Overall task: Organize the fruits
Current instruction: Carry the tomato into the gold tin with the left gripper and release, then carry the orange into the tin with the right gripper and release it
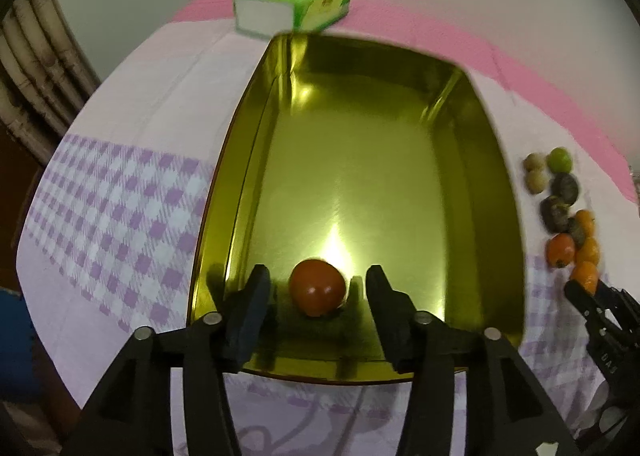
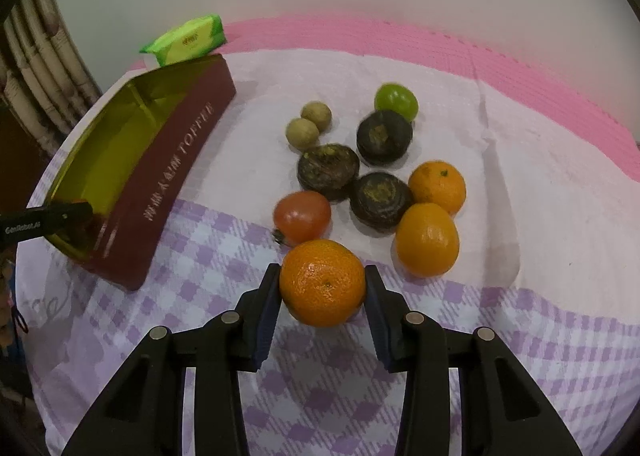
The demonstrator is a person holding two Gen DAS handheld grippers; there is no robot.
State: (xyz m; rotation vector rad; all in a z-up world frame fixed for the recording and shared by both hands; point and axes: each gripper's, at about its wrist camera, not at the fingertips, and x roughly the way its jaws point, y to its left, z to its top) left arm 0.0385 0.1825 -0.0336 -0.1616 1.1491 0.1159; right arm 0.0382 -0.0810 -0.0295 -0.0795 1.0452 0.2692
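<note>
Pinching an orange [image 2: 322, 282] on the cloth [image 2: 520, 184], the right gripper [image 2: 322, 288] sits right of the tin [image 2: 168, 180]; the left gripper [image 1: 318, 288], jaws spread, straddles a tomato [image 1: 317, 285] lying inside it.

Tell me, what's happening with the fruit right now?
Left gripper open, tomato dropped in gold tin. Right gripper shut on orange. Nothing in the way.
</note>
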